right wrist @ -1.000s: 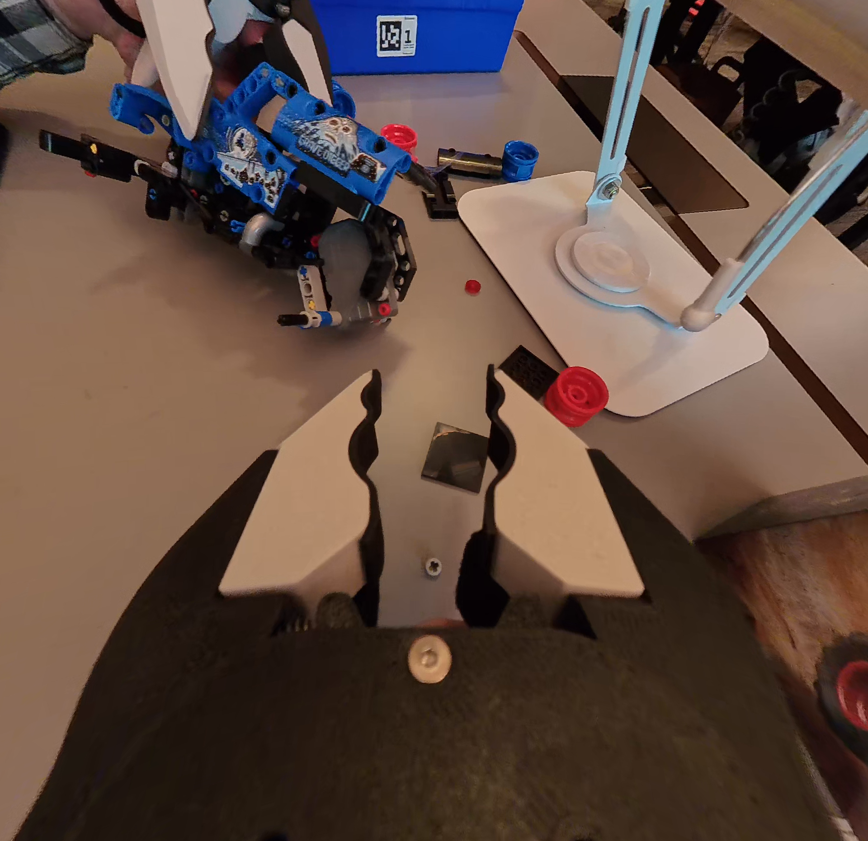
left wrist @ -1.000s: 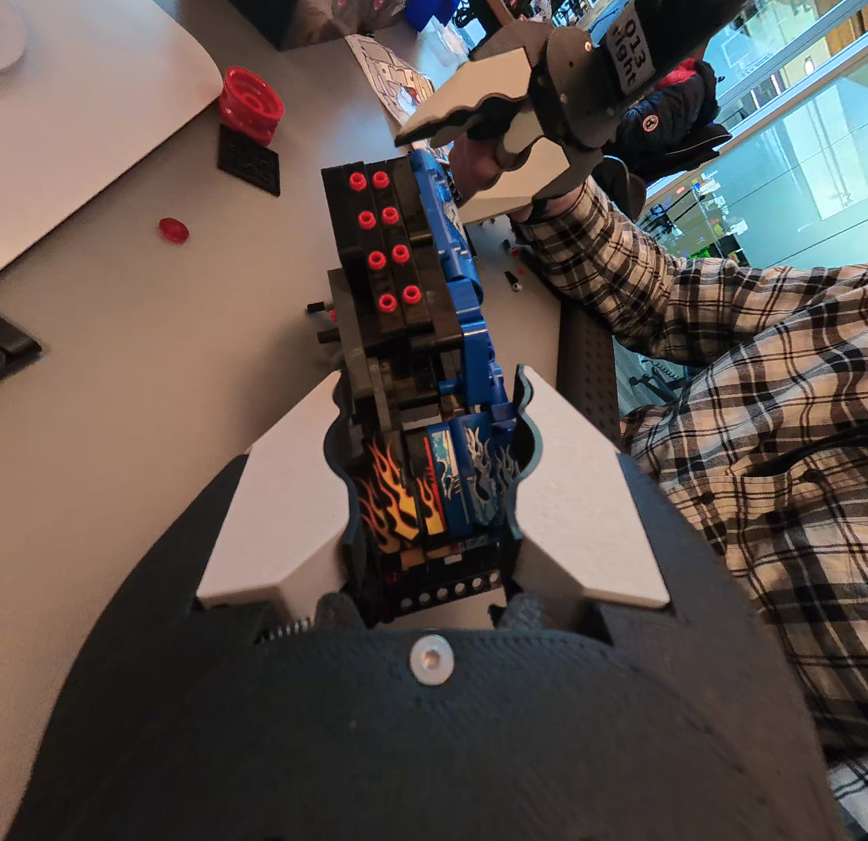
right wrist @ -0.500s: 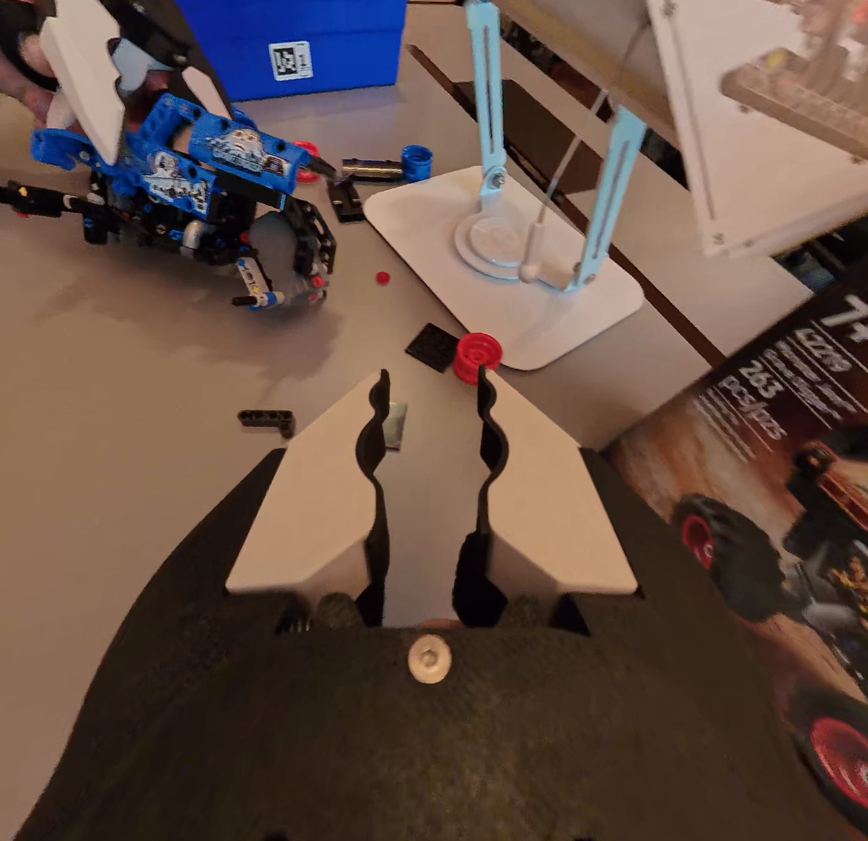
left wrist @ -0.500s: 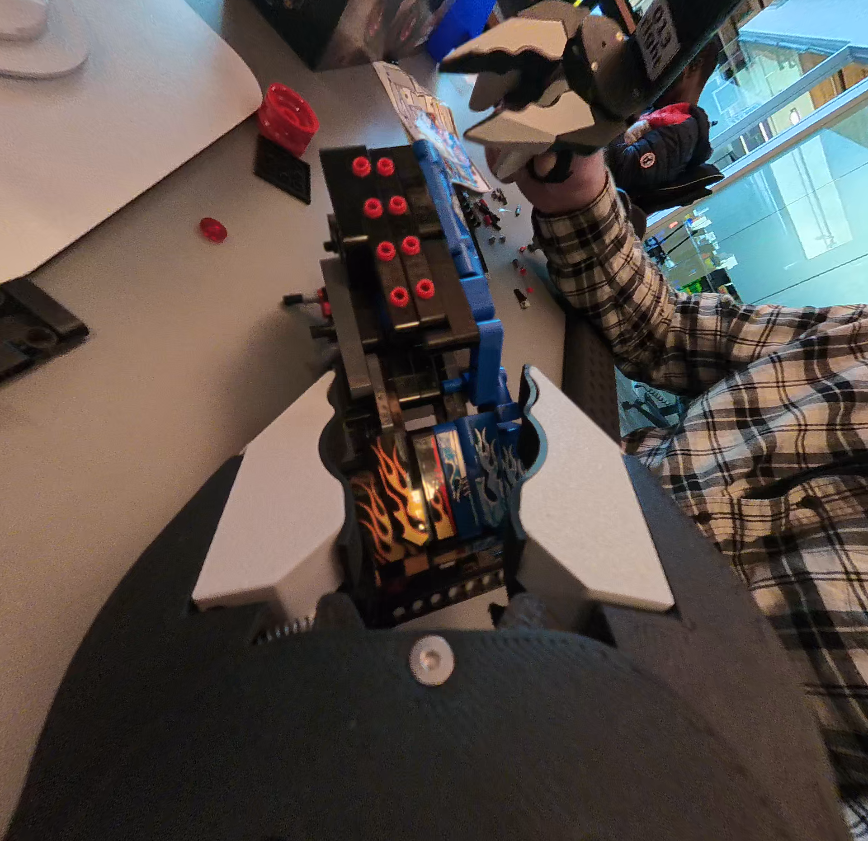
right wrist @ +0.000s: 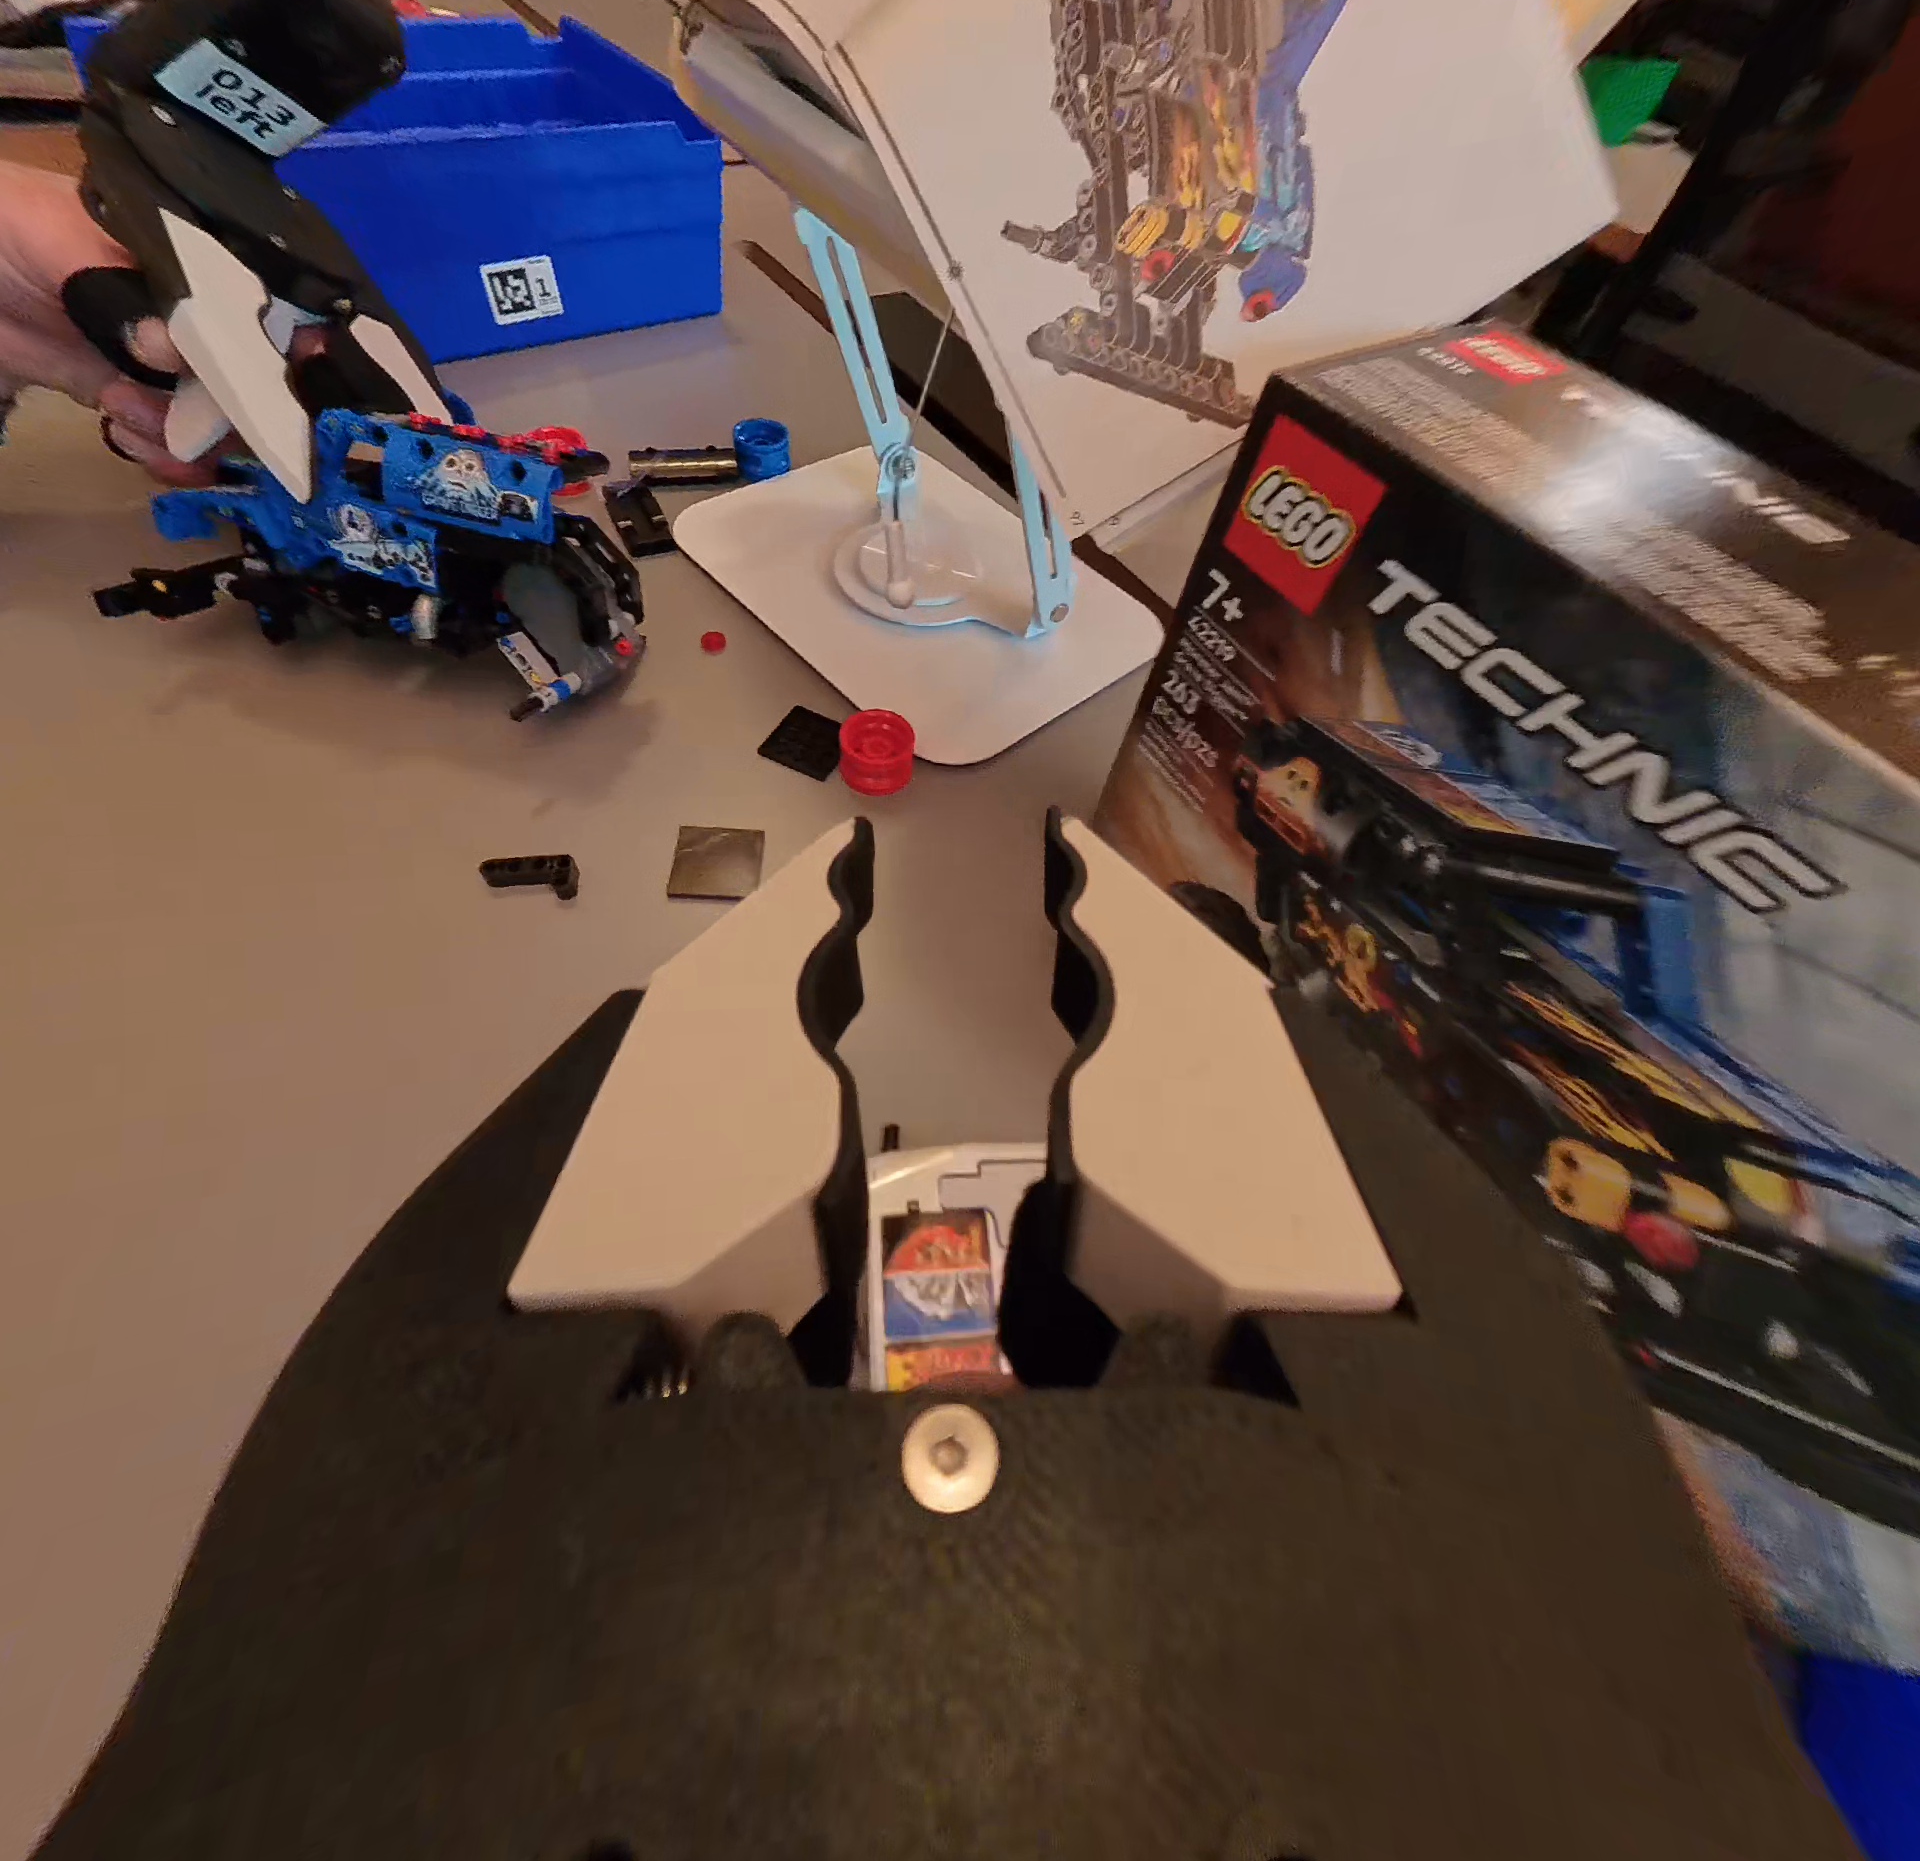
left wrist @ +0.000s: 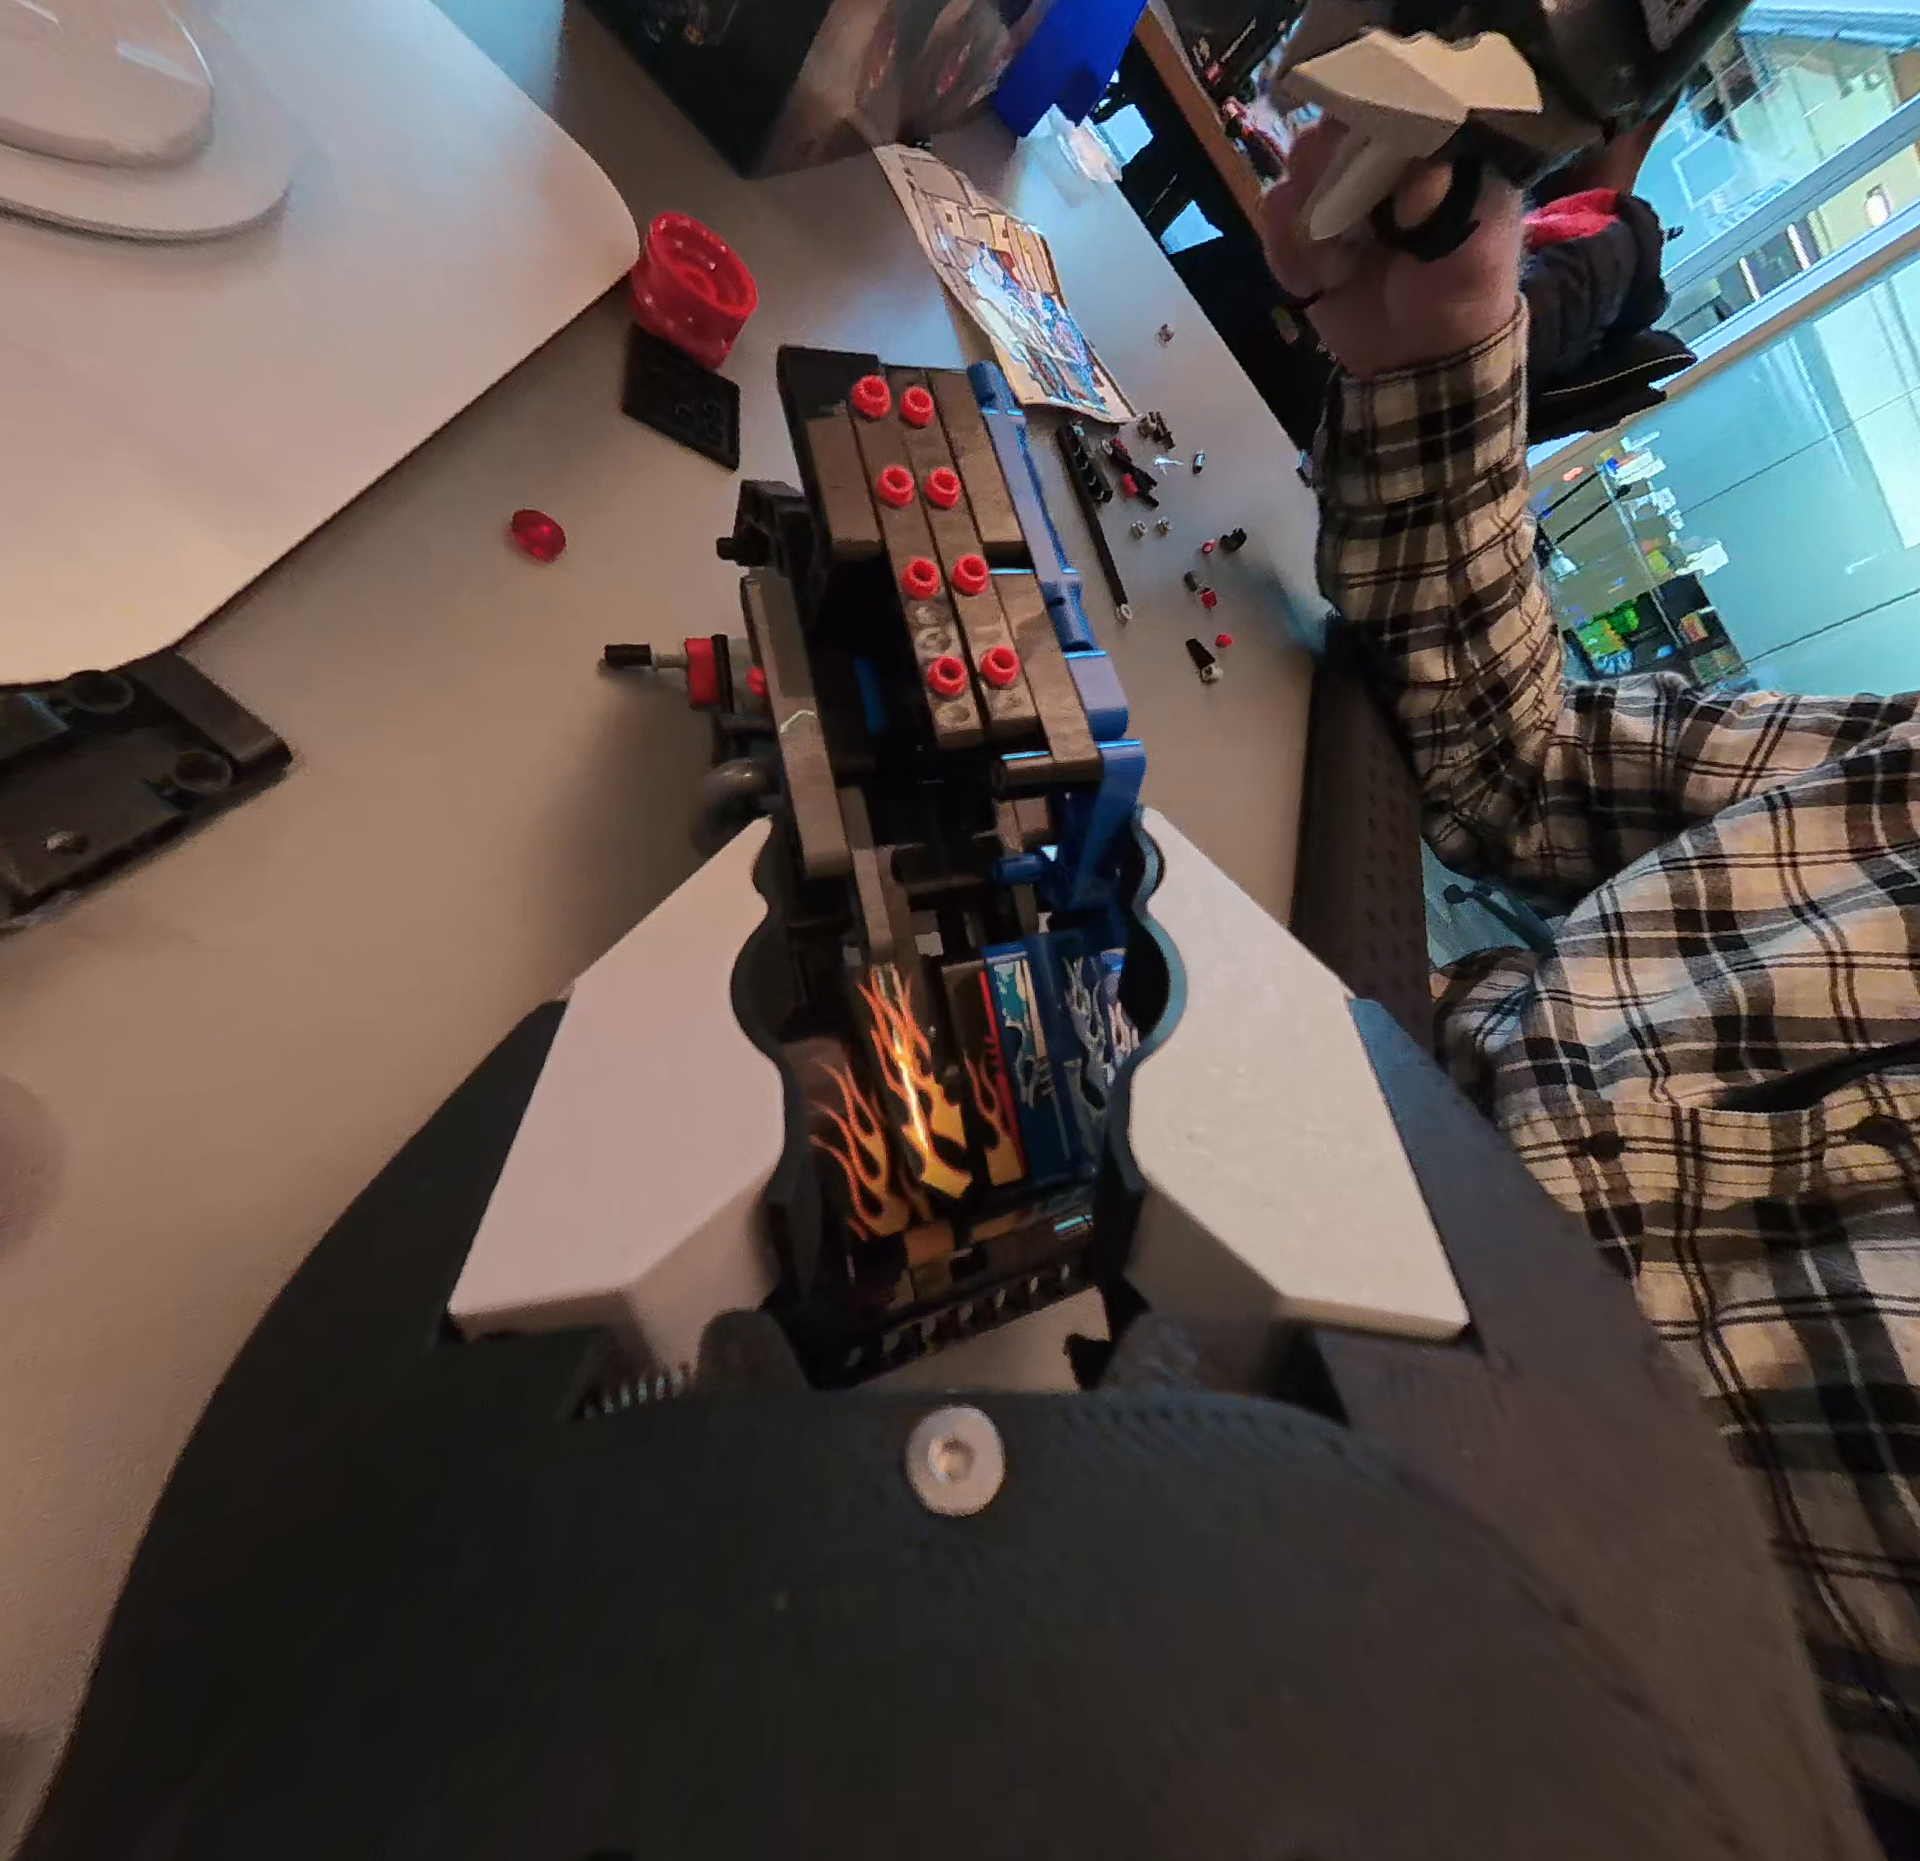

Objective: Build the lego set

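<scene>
My left gripper (left wrist: 951,845) is shut on the rear of a blue and black lego truck model (left wrist: 935,564) with flame stickers and red pins, holding it against the grey table. The right wrist view shows the model (right wrist: 416,523) at far left, with the left gripper (right wrist: 270,377) on it. My right gripper (right wrist: 956,835) is open and empty above the table, next to the lego box (right wrist: 1558,876). In the left wrist view it (left wrist: 1371,118) hangs high at upper right. A red wheel hub (right wrist: 876,751), a black plate (right wrist: 800,743), a dark square tile (right wrist: 715,861) and a black angled beam (right wrist: 530,869) lie loose.
A white stand base (right wrist: 935,606) holds the instruction page. A blue bin (right wrist: 499,180) stands at the back. A sticker sheet (right wrist: 940,1281) lies under my right gripper. Several small parts (left wrist: 1174,523) lie near the table edge by a plaid sleeve (left wrist: 1558,772). About 30 cm separates my left fingertips from my right. From the left gripper's tips to the black plate (right wrist: 800,743) is close to 15 cm. Look for it in the left wrist view (left wrist: 692,406) too. The dark square tile (right wrist: 715,861) is about equally far from each gripper, around 15 cm.
My right gripper has pulled back and swung right, away from the model, so the lego box now fills its right side. My left gripper keeps its hold on the model.
</scene>
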The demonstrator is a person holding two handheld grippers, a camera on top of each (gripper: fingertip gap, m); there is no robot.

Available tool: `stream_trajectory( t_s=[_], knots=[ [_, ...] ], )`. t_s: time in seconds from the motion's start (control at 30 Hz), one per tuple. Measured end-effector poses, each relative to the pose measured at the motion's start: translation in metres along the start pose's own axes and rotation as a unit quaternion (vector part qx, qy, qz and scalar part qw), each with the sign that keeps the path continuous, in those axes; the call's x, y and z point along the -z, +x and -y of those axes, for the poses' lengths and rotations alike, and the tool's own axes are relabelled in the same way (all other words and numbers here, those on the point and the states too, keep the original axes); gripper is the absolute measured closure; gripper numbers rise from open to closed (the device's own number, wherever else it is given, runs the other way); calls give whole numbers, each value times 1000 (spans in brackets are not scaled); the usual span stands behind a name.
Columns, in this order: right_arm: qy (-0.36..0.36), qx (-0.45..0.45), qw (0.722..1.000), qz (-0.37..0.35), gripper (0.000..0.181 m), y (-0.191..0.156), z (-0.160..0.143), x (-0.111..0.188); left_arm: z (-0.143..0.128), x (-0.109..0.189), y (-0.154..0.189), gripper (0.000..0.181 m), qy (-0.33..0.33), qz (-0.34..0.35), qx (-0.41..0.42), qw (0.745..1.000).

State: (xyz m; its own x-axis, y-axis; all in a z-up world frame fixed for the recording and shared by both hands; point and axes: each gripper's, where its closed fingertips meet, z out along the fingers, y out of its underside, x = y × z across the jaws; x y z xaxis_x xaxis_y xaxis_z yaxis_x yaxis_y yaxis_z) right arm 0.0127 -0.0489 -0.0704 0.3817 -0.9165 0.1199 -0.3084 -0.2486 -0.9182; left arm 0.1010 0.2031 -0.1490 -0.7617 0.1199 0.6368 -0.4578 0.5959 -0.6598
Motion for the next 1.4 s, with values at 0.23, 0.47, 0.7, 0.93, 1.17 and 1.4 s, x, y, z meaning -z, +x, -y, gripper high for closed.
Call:
stream_trajectory(
  t_s=[0.23,0.47,0.7,0.93,1.17,1.4],
  knots=[
    [-8,-16,999,-34,152,13,-15,40,-3,-3,4,121,-11,-2,-7,1000],
    [-205,-27,978,-12,137,6,-117,28,-4,-8,8,120,-17,-4,-11,1000],
    [-283,-46,957,47,136,-11,-158,15,-10,-13,12,119,-29,-22,-10,999],
    [-274,-62,958,53,164,-9,-158,17,-11,-13,12,118,-29,-27,-9,999],
    [-238,-93,965,61,180,-3,-148,24,-11,-13,12,118,-29,-29,-8,999],
    [-134,-134,981,48,181,14,-107,45,-10,-13,12,118,-28,-31,-7,999]
  ],
)
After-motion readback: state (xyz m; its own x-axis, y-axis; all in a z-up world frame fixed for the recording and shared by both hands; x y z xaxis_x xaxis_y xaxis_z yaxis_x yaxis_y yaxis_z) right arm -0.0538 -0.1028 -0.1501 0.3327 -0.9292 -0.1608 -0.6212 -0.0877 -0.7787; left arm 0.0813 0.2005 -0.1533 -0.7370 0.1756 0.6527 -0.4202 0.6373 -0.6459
